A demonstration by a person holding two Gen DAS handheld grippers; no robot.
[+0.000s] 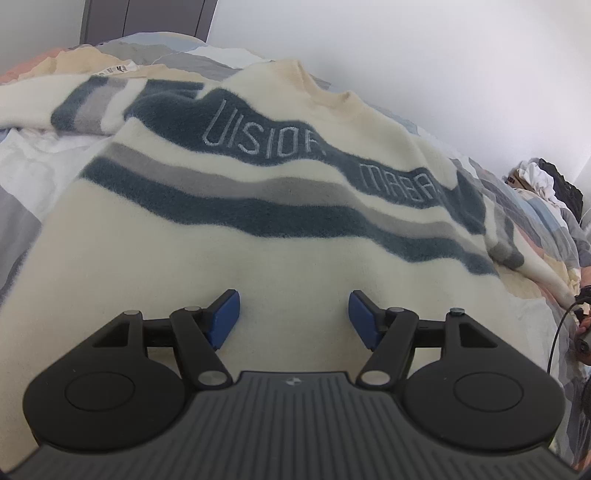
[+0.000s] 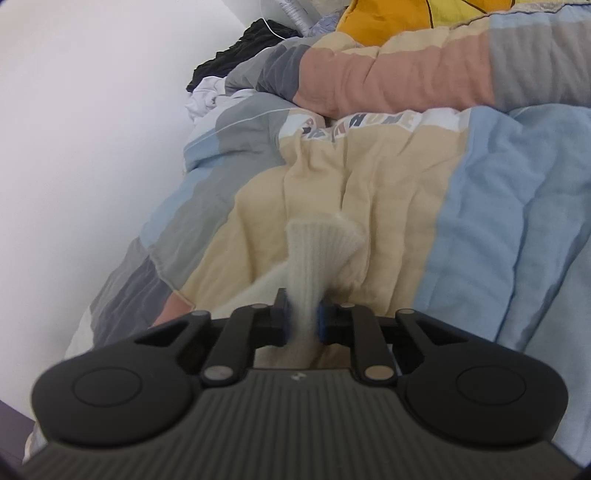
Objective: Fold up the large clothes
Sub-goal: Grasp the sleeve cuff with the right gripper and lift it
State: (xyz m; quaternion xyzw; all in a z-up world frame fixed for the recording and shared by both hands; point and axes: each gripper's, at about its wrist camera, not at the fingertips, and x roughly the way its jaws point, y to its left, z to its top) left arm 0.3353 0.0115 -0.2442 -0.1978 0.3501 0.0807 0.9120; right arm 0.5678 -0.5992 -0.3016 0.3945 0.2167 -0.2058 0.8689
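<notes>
A large cream sweater point(image 1: 258, 258) with dark blue and grey stripes and pale lettering lies spread face up on the bed, collar at the far side. My left gripper point(image 1: 294, 317) is open and empty, its blue pads point(image 1: 225, 317) just above the sweater's plain cream lower part. My right gripper point(image 2: 302, 319) is shut on the ribbed cream cuff point(image 2: 314, 254) of a sweater sleeve, which sticks up and forward between the pads above the quilt. The rest of that sleeve is hidden under the gripper.
A patchwork quilt point(image 2: 480, 221) in blue, beige, grey and pink covers the bed. A white wall point(image 2: 74, 147) runs along the left. Black and white clothes point(image 2: 229, 66) and a yellow cushion point(image 2: 406, 14) lie at the far end. A grey door point(image 1: 147, 18) stands behind.
</notes>
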